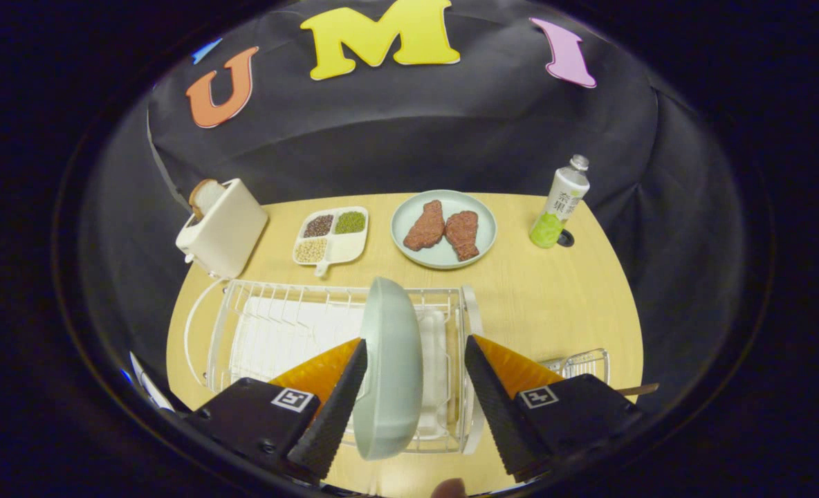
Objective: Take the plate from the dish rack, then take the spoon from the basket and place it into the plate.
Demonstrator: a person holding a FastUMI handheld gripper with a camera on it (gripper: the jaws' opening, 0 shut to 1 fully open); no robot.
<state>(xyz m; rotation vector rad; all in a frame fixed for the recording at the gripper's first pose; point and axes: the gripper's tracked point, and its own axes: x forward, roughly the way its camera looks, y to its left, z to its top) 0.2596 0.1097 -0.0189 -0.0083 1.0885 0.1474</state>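
Plate: a pale green plate (390, 370) stands on edge in the white wire dish rack (271, 325), upright and slightly tilted, its rim toward the claw. It sits in the right part of the rack, where the wires keep it standing so that an edge can be pinched.
Claw: the claw (413, 394) is spread apart, one finger on each side of the plate. The left finger lies against or just beside the plate's left face; the right finger stands clear of it with rack showing in the gap. Nothing is clamped yet.
Step in hand: judged from this, the fingers straddle the plate ready to close on it; the lift out of the rack is not yet done.
Dish rack: it rests on the near part of the wooden tabletop (555, 304), with a white drain mat under its wires.
Basket: a small wire basket (582, 363) sits just right of the rack, beyond the right finger; a wooden handle (638, 390) pokes out to its right, probably the spoon, though its bowl is hidden.
Far side: a white toaster (224, 227) with a slice of bread in it at far left, a divided tray of beans (332, 235), a round plate with two meat pieces (444, 228), and a green-and-white bottle (560, 204) at far right, all well apart from the rack.
Risk: a grip on one face alone could tip the plate against the wires.
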